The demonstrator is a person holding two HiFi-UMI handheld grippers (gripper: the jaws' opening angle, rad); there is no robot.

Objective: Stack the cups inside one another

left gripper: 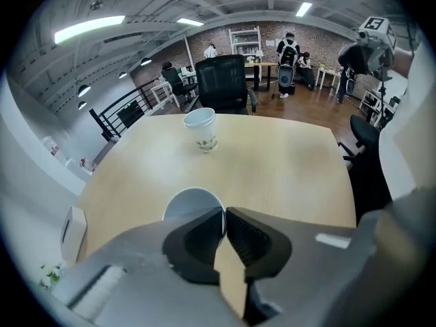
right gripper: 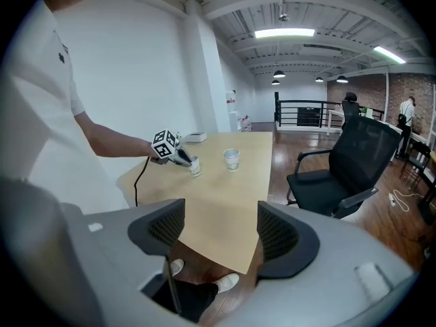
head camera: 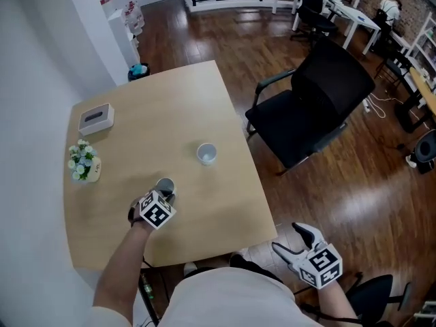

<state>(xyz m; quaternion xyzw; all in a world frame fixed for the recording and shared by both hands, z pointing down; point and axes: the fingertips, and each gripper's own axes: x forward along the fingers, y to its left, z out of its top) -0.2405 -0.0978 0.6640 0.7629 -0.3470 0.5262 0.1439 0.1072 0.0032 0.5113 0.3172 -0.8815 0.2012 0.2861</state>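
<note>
Two white paper cups stand on the wooden table (head camera: 136, 101). The near cup (head camera: 165, 184) (left gripper: 192, 204) is upright near the front edge, and my left gripper (head camera: 165, 193) (left gripper: 224, 221) is shut on its rim, with one pad inside and one outside the wall. The far cup (head camera: 206, 153) (left gripper: 200, 129) stands alone toward the table's right edge, with a small print on its side. My right gripper (head camera: 294, 241) (right gripper: 221, 230) hangs open off the table's front right corner with nothing between its fingers. The right gripper view shows both the near cup (right gripper: 195, 167) and the far cup (right gripper: 232, 159).
A grey tissue box (head camera: 96, 118) and a small bunch of flowers (head camera: 83, 161) sit at the table's left side. A black office chair (head camera: 320, 104) stands just right of the table. A dark cable (right gripper: 139, 176) hangs off the front edge.
</note>
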